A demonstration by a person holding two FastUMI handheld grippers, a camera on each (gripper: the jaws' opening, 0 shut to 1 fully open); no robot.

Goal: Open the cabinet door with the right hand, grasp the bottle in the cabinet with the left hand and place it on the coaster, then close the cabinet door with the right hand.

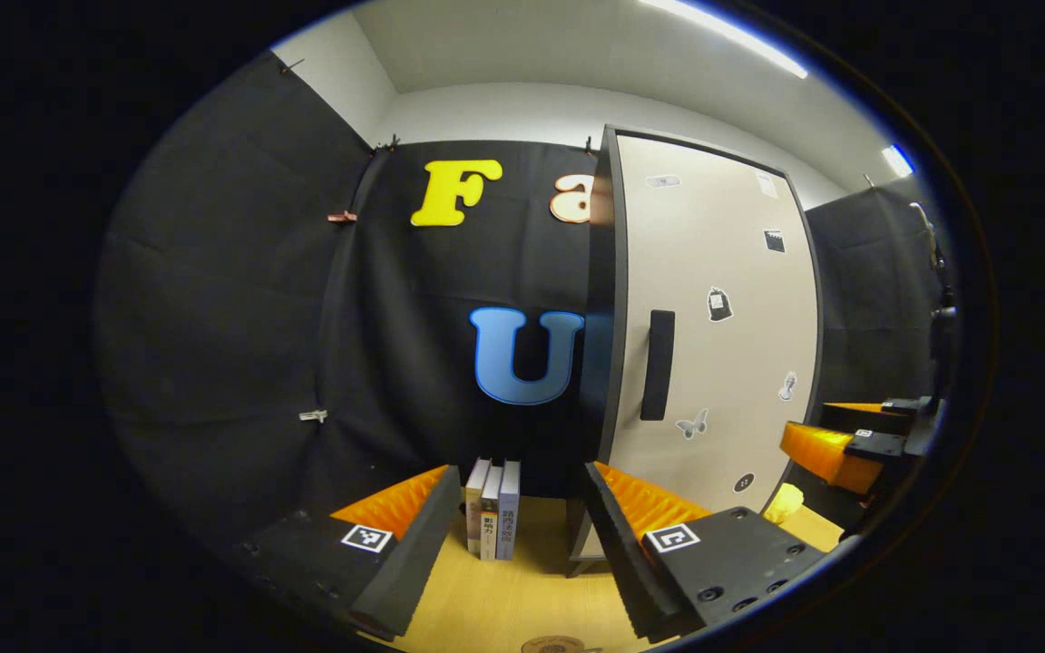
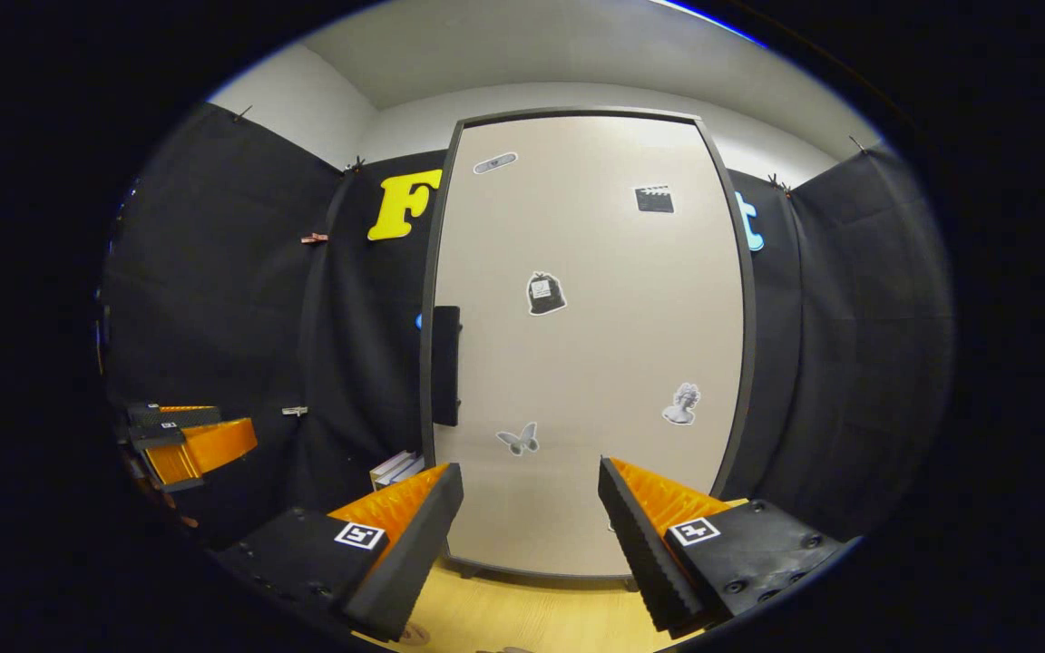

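So both grippers are being held spread wide with nothing between the fingers. The right gripper [image 2: 527, 535] is being pointed straight at the cabinet door [image 2: 595, 363], which is shut, while the left gripper [image 1: 513, 544] is being kept off to the side, aimed past the cabinet's edge toward a few books [image 1: 493, 519] standing on the wooden table [image 1: 504, 608].

The step being worked on looks like the very first one: the door is not being touched yet, so the opening is still to be done. The dark handle [image 2: 446, 365] is sitting on the door's left edge, up and left of where the right gripper is being aimed, so the next move probably calls for it to be raised and shifted over until the handle is bracketed by the fingers.

The bottle can't be seen; it's presumably being hidden behind that door. A round thing at the table's near edge [image 1: 559, 645] may be the coaster, hard to say.
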